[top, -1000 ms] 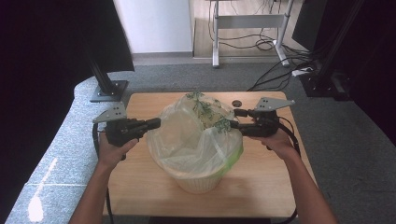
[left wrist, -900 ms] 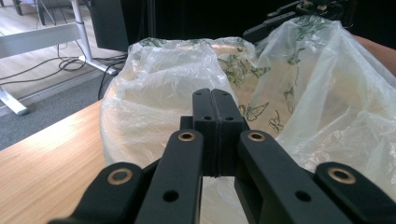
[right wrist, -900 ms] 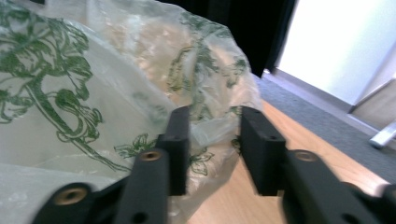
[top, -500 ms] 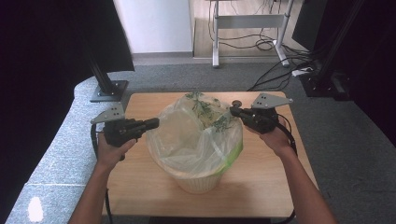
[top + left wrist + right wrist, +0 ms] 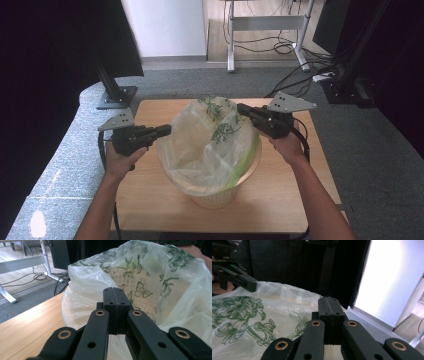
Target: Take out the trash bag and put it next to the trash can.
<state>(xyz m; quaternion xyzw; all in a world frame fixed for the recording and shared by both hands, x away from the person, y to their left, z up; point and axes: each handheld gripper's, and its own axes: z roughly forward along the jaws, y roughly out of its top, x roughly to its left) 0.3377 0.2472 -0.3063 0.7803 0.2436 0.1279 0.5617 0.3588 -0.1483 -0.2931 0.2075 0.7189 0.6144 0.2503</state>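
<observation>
A pale round bin stands mid-table, lined with a clear plastic bag printed with green flowers and butterflies. The bag's rim is pulled up above the bin and stretched between the two grippers. My left gripper is shut at the bag's left edge; in the left gripper view its jaws are pressed together against the film. My right gripper is shut at the far right edge, and the printed plastic runs up to its tip. The left gripper appears across the bag, with film trailing from it.
The wooden table has bare board around the bin. Grey carpet surrounds it. A black stand base sits beyond the far left corner. Cables and a metal desk frame lie behind, with dark drapes at both sides.
The right gripper has moved away from the person and upward, drawing the bag's far right rim higher. The left gripper has barely moved.
</observation>
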